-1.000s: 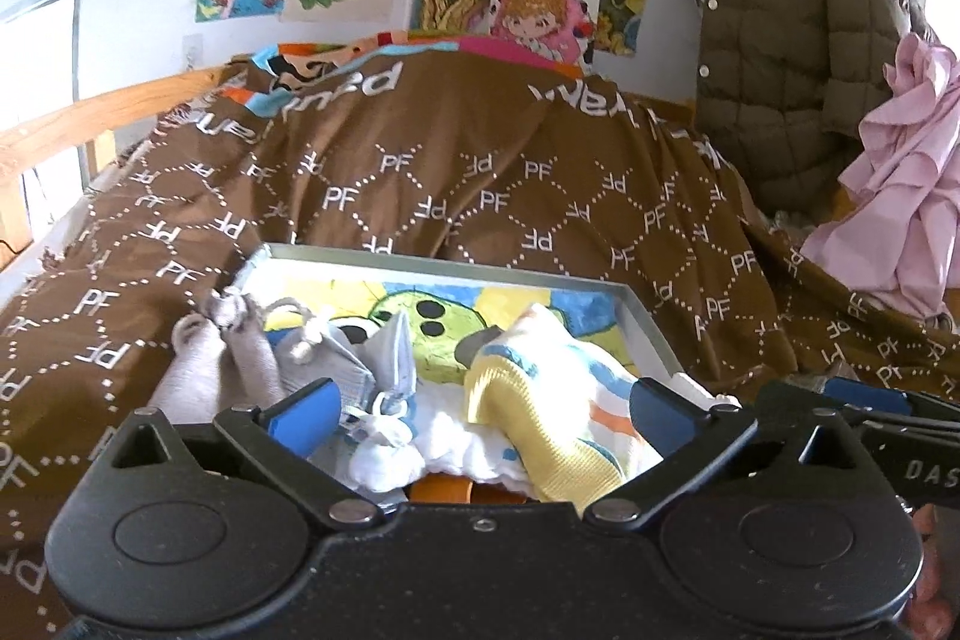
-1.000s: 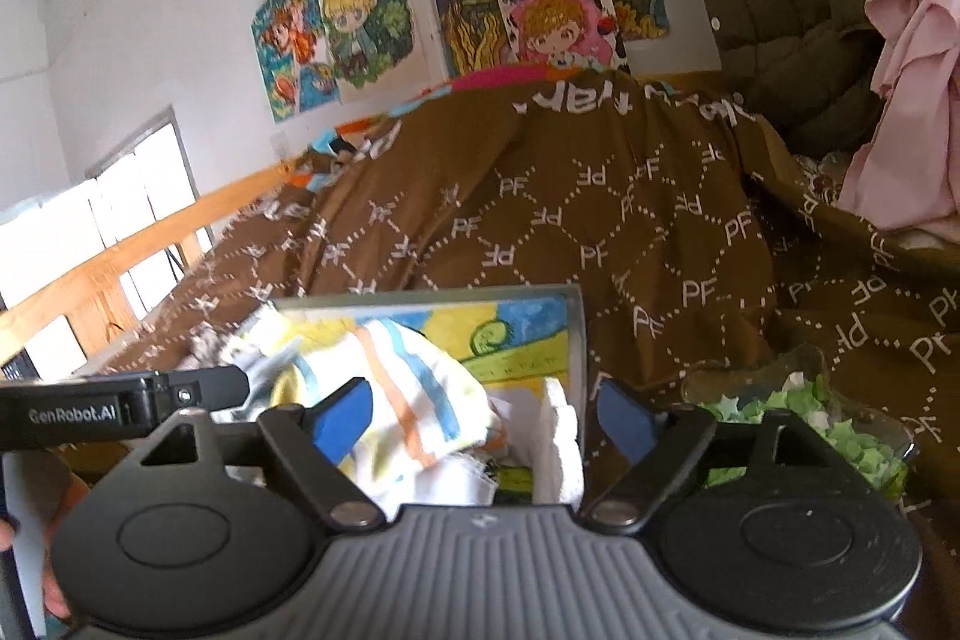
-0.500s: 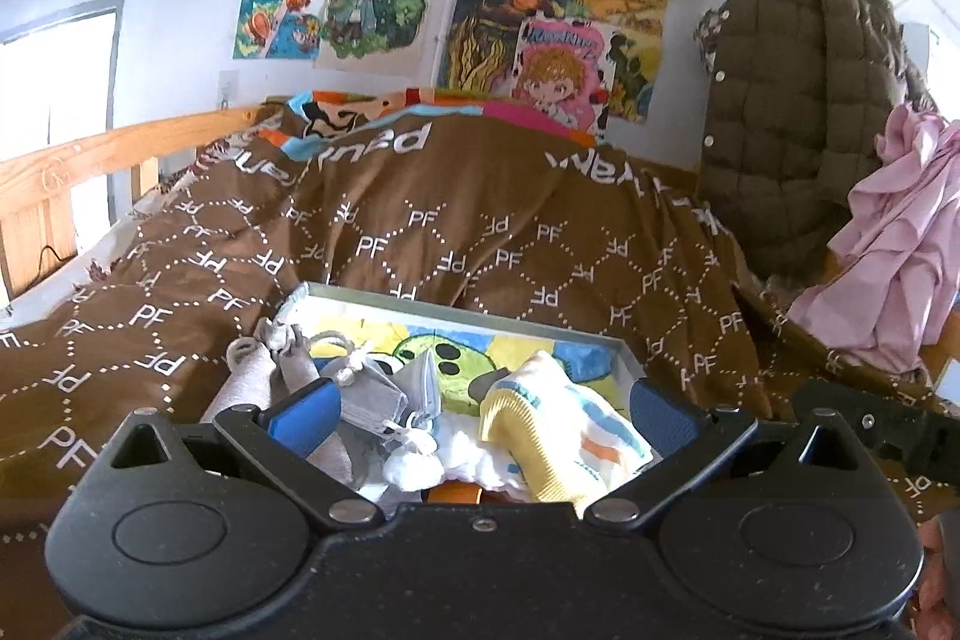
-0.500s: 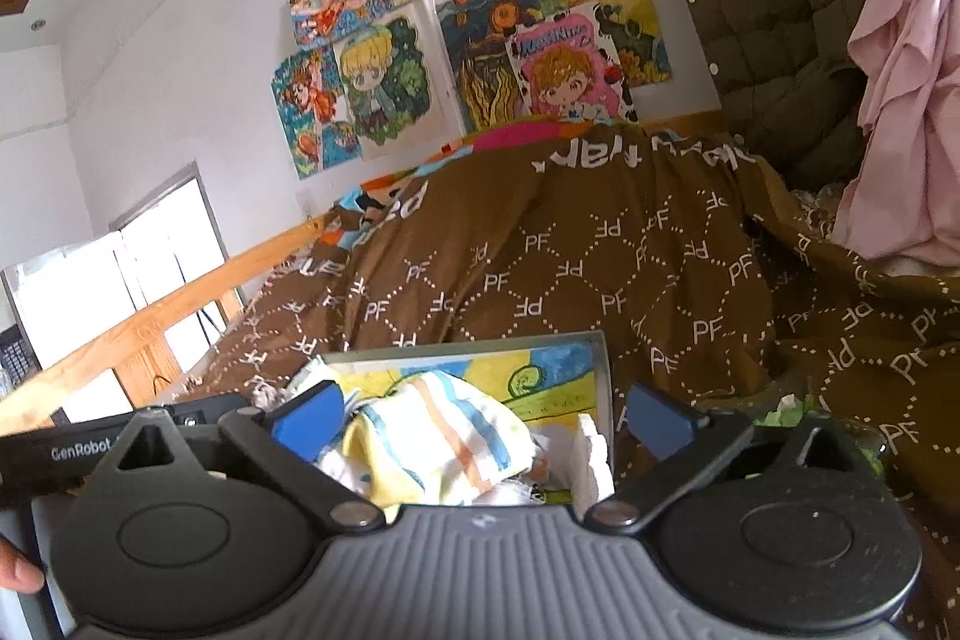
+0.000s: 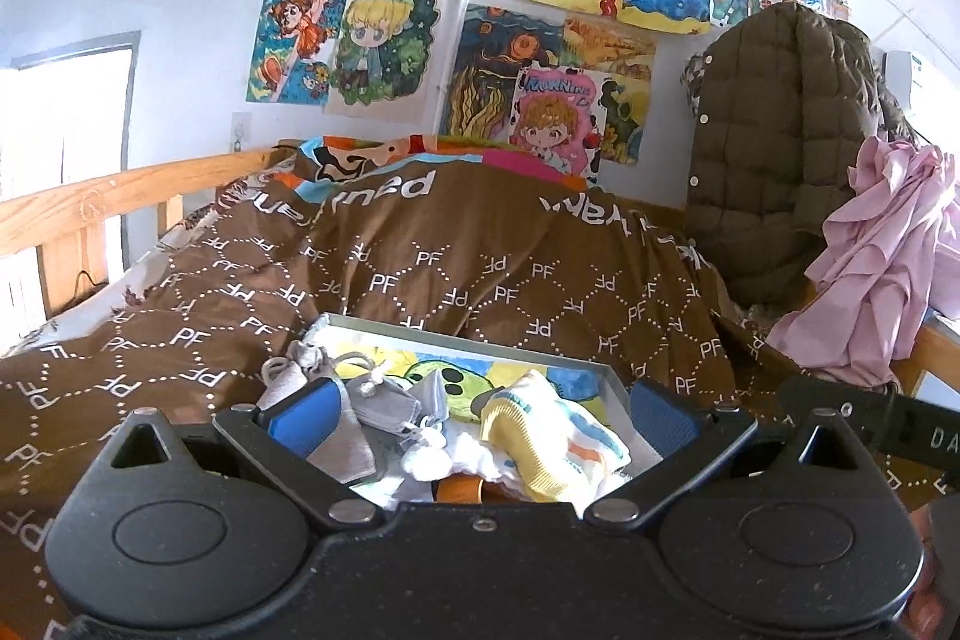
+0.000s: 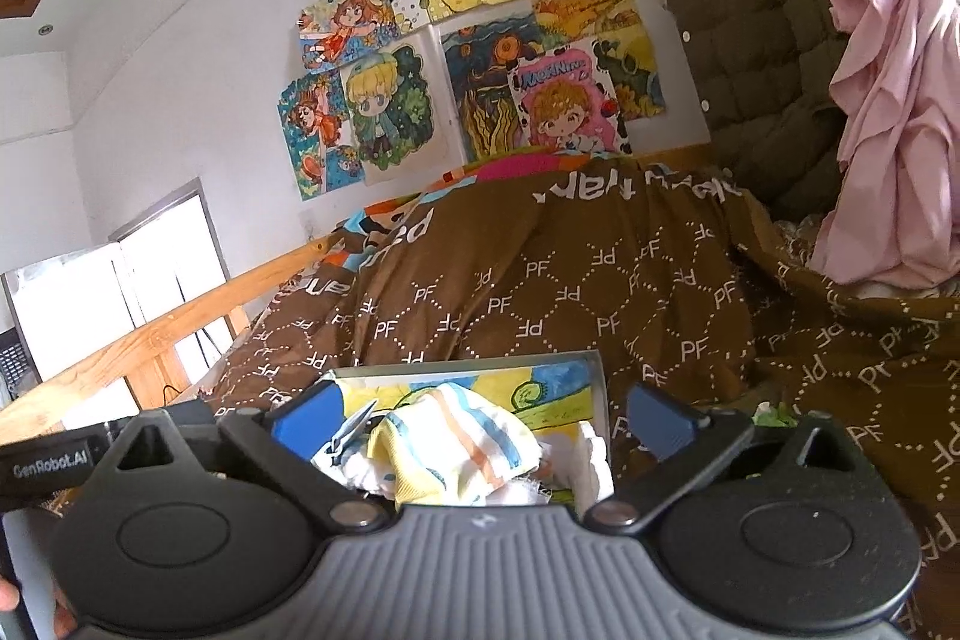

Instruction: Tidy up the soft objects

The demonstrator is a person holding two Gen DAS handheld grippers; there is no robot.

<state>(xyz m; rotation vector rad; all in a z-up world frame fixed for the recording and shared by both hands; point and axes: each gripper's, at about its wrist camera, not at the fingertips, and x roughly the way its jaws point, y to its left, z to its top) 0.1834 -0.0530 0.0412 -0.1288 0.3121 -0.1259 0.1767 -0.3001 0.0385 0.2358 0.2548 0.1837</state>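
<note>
A grey-rimmed tray (image 5: 456,331) (image 6: 480,361) with a cartoon picture on its floor lies on the brown bed cover. Inside it lie a yellow striped sock (image 5: 552,445) (image 6: 456,451), grey drawstring pouches (image 5: 378,403), and white cloths (image 5: 462,451) (image 6: 591,463). My left gripper (image 5: 483,415) hangs open above the tray's near side, nothing between its blue pads (image 5: 306,415). My right gripper (image 6: 480,415) is also open and empty, over the tray's near right part, blue pads (image 6: 657,424) wide apart. Each view shows the other gripper's black body at its edge.
The brown "PF" cover (image 5: 480,268) drapes over a hump of bedding behind the tray. A wooden rail (image 5: 108,202) runs along the left. An olive padded jacket (image 5: 774,148) and pink cloth (image 5: 876,256) hang on the right. A green-and-white thing (image 6: 774,412) lies right of the tray.
Both grippers have pulled back and upward from the tray, so the tray looks smaller and more wall shows. The right jaws spread a little wider. The soft things stay in the tray.
</note>
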